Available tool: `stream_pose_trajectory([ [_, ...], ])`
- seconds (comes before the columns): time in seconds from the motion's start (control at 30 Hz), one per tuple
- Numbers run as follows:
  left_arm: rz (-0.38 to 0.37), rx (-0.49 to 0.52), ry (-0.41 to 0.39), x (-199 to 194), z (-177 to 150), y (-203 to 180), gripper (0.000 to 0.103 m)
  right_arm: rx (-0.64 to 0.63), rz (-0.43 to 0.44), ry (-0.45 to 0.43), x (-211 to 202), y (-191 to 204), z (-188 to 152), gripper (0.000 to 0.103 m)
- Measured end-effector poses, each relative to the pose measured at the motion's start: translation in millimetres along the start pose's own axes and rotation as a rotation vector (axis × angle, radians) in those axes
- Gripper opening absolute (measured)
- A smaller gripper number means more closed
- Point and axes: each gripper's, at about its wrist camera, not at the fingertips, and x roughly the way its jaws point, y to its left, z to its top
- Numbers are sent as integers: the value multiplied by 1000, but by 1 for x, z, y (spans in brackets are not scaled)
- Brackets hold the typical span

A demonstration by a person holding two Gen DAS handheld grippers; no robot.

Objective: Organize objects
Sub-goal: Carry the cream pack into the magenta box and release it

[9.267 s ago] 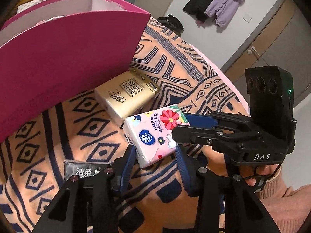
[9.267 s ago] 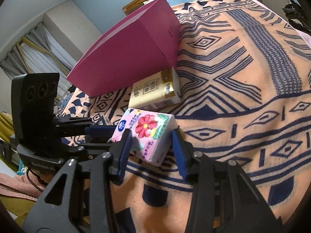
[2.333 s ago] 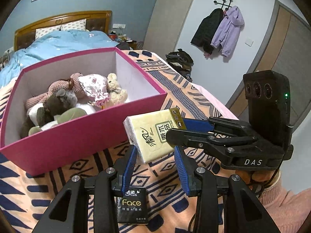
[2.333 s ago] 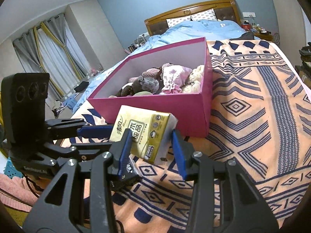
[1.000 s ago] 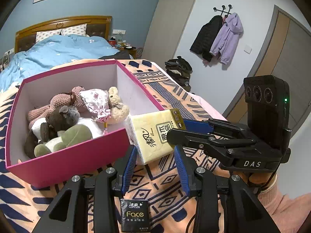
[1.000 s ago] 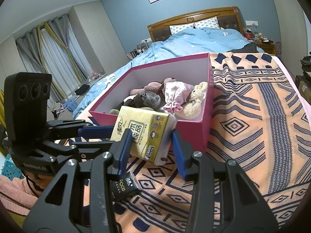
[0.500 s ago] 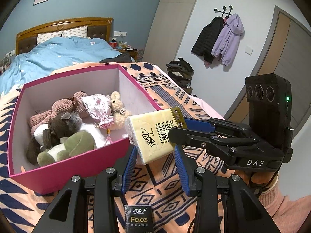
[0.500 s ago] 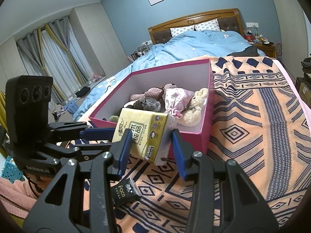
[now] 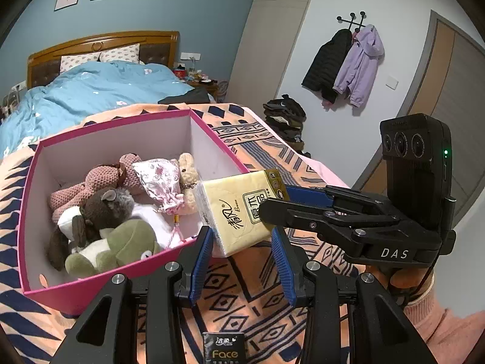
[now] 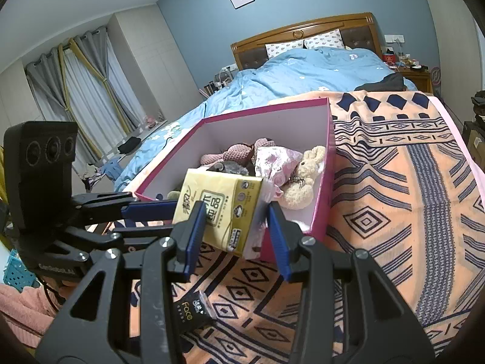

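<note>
A yellow tissue pack (image 9: 239,209) is held in the air between both grippers, over the near right corner of the pink box (image 9: 45,163). My left gripper (image 9: 241,261) is shut on its near end. My right gripper (image 10: 235,233) is shut on the same pack (image 10: 218,203), coming in from the right in the left wrist view (image 9: 306,200). The box holds several plush toys (image 9: 103,209) and a pink pouch (image 9: 160,179). It also shows in the right wrist view (image 10: 330,163).
A black Face tissue pack (image 9: 224,348) lies on the patterned orange blanket (image 9: 242,297) below the grippers; it also shows in the right wrist view (image 10: 191,312). A bed with a blue duvet (image 10: 303,69) lies behind the box. Coats (image 9: 345,63) hang on the wall.
Both grippers have lifted the yellow pack higher and carried it toward the box, so it now overlaps the box's near rim. The floral pack seen earlier is out of view.
</note>
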Motion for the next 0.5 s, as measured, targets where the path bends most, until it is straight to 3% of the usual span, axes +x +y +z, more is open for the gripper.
stream_pose_trajectory([
  [0.5, 9, -18, 21, 15, 12, 11, 40, 21, -13, 24, 17, -12, 12, 45],
])
